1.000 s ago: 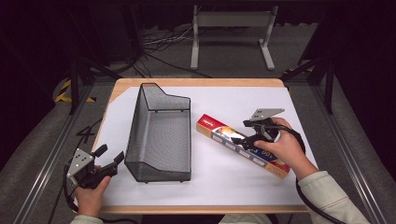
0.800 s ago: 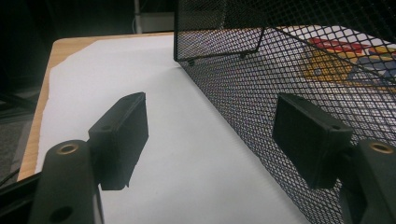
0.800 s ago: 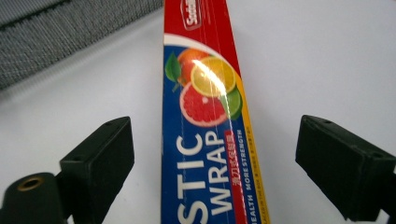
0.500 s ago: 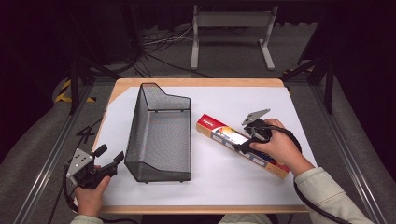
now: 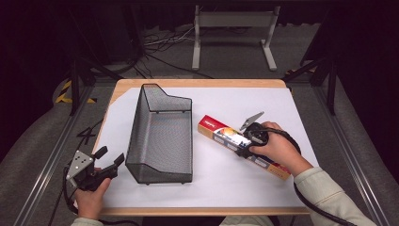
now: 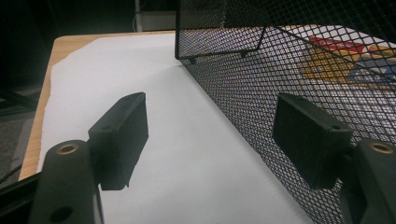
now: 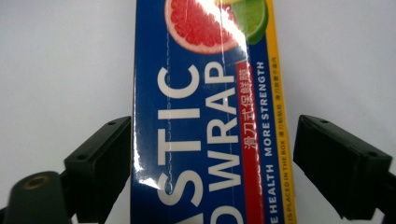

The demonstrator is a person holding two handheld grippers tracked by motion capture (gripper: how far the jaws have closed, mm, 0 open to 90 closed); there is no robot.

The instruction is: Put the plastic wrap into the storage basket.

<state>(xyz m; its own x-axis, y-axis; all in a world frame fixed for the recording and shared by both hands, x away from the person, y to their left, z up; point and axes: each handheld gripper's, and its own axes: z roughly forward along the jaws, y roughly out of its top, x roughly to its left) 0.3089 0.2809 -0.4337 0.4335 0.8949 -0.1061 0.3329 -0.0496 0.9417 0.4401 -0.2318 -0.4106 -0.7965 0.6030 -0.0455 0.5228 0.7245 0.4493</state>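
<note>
The right gripper [image 7: 212,154] has dropped over the plastic wrap box [image 7: 205,116], jaws spread astride it, ungripped.

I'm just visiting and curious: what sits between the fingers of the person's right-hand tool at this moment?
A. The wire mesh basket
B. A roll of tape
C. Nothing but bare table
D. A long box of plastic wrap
D: in the right gripper view the plastic wrap box lies between the open fingers of the right gripper.

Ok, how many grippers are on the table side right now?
2. The left gripper hangs open at the table's near-left corner beside the mesh basket; the right gripper straddles the plastic wrap box, open.
</note>
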